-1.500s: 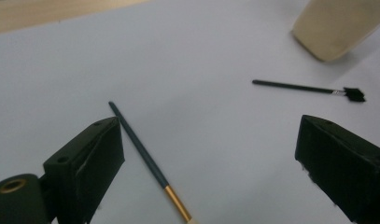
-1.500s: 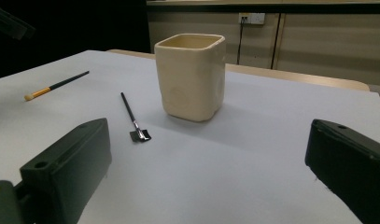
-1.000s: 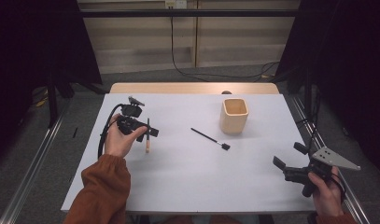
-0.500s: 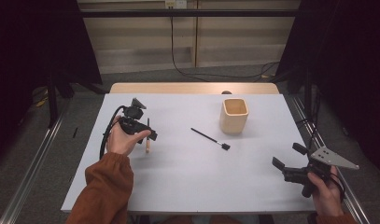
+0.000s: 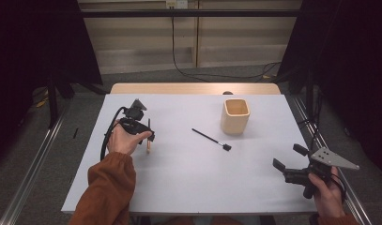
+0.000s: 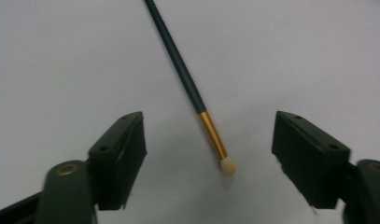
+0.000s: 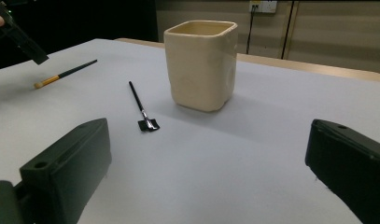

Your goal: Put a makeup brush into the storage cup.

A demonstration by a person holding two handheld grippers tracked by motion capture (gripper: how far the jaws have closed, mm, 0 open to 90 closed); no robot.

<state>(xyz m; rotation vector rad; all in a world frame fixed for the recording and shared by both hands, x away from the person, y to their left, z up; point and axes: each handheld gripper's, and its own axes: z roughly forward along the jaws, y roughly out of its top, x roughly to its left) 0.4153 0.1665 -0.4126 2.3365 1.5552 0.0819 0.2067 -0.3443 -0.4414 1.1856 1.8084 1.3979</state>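
Observation:
A thin brush with a dark handle, gold ferrule and pale tip (image 6: 197, 100) lies on the white table (image 5: 179, 187). My left gripper (image 6: 208, 140) hovers just above it, open, its jaws straddling the tip end without touching. From above, that brush (image 5: 148, 136) pokes out beside my left gripper (image 5: 148, 137) at the table's left. My right gripper (image 5: 288, 158) is held open and empty near the front right corner. It faces a cream square cup (image 7: 201, 65) and a black flat-headed brush (image 7: 142, 109) lying left of the cup.
The cup (image 5: 235, 116) stands upright at the back right, with the black brush (image 5: 211, 139) lying slantwise just in front and to its left. A wooden strip (image 5: 193, 88) borders the table's far edge. Cables hang behind.
My left gripper has shifted very slightly over the gold-ferruled brush. The right gripper has hardly moved. Both brushes and the cup stay put.

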